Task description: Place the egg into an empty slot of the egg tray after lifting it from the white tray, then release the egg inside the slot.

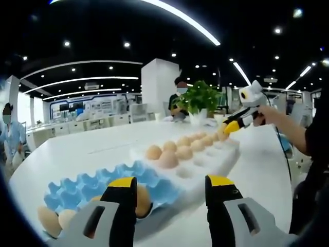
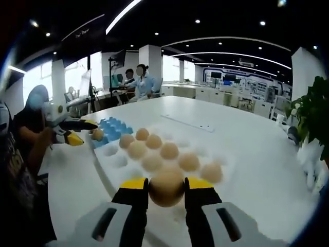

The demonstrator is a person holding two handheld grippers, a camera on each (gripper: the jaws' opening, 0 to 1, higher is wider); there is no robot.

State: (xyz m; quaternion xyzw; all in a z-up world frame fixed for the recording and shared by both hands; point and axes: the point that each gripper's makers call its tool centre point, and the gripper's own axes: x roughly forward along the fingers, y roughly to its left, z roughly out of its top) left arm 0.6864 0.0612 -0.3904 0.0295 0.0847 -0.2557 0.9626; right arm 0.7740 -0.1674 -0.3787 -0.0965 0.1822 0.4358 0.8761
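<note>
Right gripper (image 2: 166,191): fingers closed on an egg (image 2: 166,189), pinched at its middle between the two yellow-tipped fingers. The egg is clear of the white tray (image 2: 115,162), hanging above that tray's near end. A hold across the widest part probably keeps the shell from slipping out during the carry.

White tray lies in the middle of the desk (image 2: 247,134), its long side running toward the far edge. About seven other eggs sit in its slots, grouped along one side; the slots beside them are bare.

Blue egg tray (image 1: 103,182) butts against the white tray's end, toward the desk edge nearest the left gripper. Several eggs rest in its slots nearest the left gripper; most of its slots look free, so a landing slot is available.

Left gripper (image 1: 170,198): fingers wide apart, nothing between them, poised just over the blue egg tray. One egg shows just behind its left finger, untouched.

Judgement: lift done; transfer to the blue tray and release remain. Risk: squeezing harder, or knocking seated eggs on approach.
</note>
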